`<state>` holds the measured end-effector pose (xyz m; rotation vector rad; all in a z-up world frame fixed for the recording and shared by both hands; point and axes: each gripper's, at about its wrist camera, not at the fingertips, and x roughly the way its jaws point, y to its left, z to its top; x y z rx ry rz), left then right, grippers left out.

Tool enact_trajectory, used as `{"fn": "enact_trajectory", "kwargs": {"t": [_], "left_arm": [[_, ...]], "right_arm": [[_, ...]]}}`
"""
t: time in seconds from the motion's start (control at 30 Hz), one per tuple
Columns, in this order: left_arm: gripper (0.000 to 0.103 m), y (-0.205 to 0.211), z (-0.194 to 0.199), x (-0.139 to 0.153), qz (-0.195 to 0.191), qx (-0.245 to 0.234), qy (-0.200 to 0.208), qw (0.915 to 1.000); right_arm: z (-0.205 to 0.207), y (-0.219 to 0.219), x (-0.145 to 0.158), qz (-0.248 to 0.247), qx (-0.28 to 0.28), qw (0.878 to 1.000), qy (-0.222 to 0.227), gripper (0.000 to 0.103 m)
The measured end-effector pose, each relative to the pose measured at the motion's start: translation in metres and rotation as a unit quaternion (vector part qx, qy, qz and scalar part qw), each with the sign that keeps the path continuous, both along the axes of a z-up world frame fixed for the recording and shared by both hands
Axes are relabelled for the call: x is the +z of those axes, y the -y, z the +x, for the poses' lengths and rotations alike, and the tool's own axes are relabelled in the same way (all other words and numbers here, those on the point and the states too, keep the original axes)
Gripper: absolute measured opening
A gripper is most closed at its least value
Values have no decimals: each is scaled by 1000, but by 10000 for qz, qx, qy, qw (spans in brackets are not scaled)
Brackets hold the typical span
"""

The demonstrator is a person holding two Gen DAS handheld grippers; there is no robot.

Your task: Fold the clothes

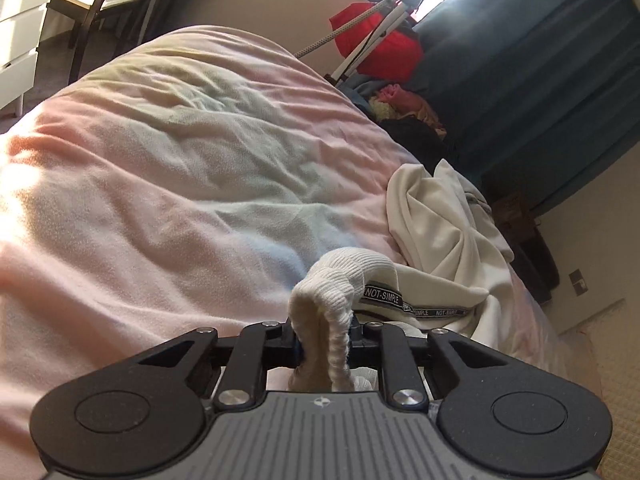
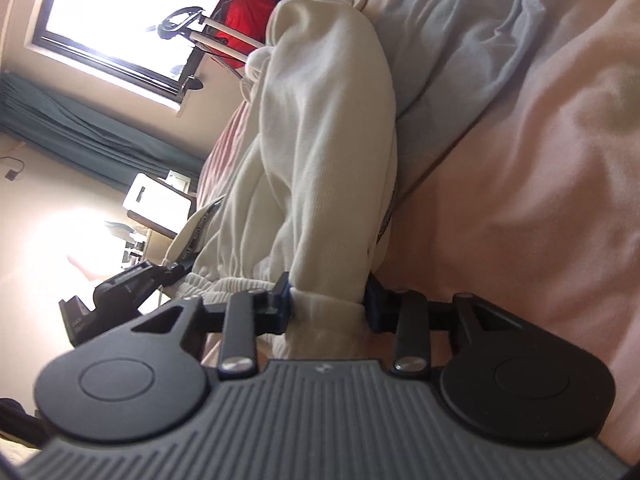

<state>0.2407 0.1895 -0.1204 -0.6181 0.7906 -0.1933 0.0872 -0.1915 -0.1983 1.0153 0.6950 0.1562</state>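
A cream-white garment point(image 1: 440, 232) with a ribbed cuff and a black printed tape lies bunched on the pink blanket point(image 1: 180, 160) at the right of the left wrist view. My left gripper point(image 1: 324, 332) is shut on its ribbed cuff point(image 1: 340, 280). In the right wrist view the same garment point(image 2: 320, 140) stretches away from me over the blanket point(image 2: 540, 160). My right gripper point(image 2: 328, 304) is shut on another gathered cuff of it. The left gripper point(image 2: 120, 292) shows at the left of that view, holding the garment's other end.
A pile of coloured clothes point(image 1: 400, 100) and a red item point(image 1: 376, 40) lie beyond the bed by the dark blue curtain point(image 1: 540, 80). A white drawer unit point(image 1: 20, 32) and a chair point(image 1: 104, 4) stand far left. A bright window point(image 2: 120, 12) is above.
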Motion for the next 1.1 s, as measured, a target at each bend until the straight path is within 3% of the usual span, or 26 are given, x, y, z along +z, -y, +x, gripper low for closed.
{"fn": "enact_trajectory", "kwargs": {"t": [0.2, 0.37, 0.53, 0.63, 0.83, 0.87, 0.93, 0.97, 1.0, 1.07, 1.1], "left_arm": [[18, -43, 52, 65, 610, 643, 691, 9937], [18, -96, 116, 104, 1546, 1153, 798, 9780], [18, -142, 184, 92, 2172, 1616, 396, 9618], [19, -157, 217, 65, 2317, 1624, 165, 9590], [24, -155, 254, 16, 2653, 1380, -150, 9541], [29, -154, 254, 13, 2709, 1375, -163, 9526], [50, -153, 251, 13, 2727, 1325, -111, 9529], [65, -152, 248, 17, 2738, 1295, -73, 9530], [74, -151, 244, 21, 2778, 1292, -45, 9519], [86, -148, 235, 32, 2893, 1327, 3, 9480], [90, -146, 228, 39, 2915, 1307, 65, 9476]], "right_arm": [[49, -84, 23, 630, 547, 9948, 581, 30], [117, -174, 28, 1001, 1343, 9825, 819, 29], [176, -246, 18, 1108, 1808, 9742, 772, 29], [205, -275, 7, 941, 1964, 9742, 590, 29], [215, -287, -9, 539, 2164, 9740, 392, 34], [214, -287, -7, 468, 2212, 9732, 426, 37], [210, -288, -2, 262, 2289, 9718, 510, 45], [207, -289, 3, 101, 2311, 9712, 568, 57], [203, -290, 8, -61, 2332, 9704, 625, 75], [194, -290, 20, -405, 2369, 9674, 801, 100], [187, -290, 27, -545, 2384, 9654, 909, 103]]}}
